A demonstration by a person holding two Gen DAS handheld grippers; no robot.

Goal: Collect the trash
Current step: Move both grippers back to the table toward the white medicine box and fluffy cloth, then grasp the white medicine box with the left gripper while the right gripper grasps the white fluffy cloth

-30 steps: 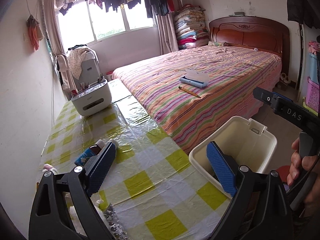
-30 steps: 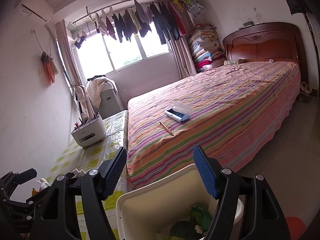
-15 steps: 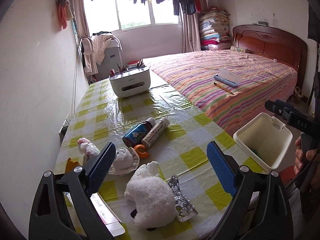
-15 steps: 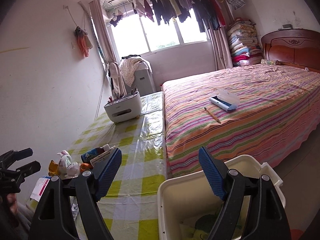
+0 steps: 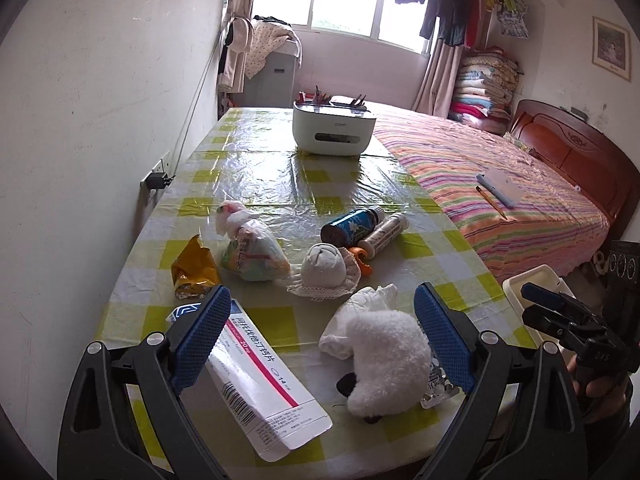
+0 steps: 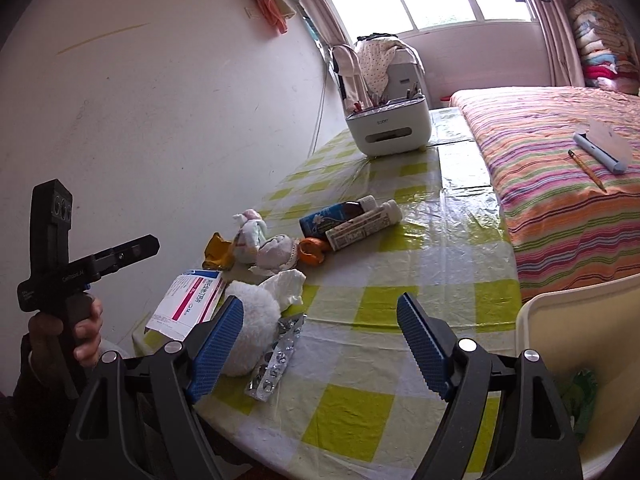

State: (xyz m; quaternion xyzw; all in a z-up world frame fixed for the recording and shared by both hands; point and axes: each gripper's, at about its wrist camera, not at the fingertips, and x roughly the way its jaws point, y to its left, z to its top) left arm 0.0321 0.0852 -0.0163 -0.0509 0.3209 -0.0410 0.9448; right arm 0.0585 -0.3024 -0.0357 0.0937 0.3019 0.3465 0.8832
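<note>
Trash lies on the check-clothed table (image 5: pixel 280 184): a pink-and-white medicine box (image 5: pixel 260 380), a crumpled tissue (image 5: pixel 360 312), a blister pack (image 6: pixel 276 364), a yellow wrapper (image 5: pixel 194 268) and a knotted plastic bag (image 5: pixel 252 252). My left gripper (image 5: pixel 320 300) hangs open just above the box and a white plush toy (image 5: pixel 384 360), touching neither. My right gripper (image 6: pixel 320 304) is open over the table's near edge, with the blister pack low between its fingers but not pinched. The cream trash bin (image 6: pixel 560 320) stands off the table's right side, green scraps inside.
Two bottles (image 5: pixel 360 226), a rolled white sock (image 5: pixel 324 268) and an orange piece (image 5: pixel 362 262) lie mid-table. A white desk organiser (image 5: pixel 334 128) stands at the far end. A striped bed (image 5: pixel 500 200) borders the table's right; a wall runs along its left.
Both views have swung left, from the bed and bin onto the table, and the pile of trash has come into view under the grippers. Both stay open and empty.
</note>
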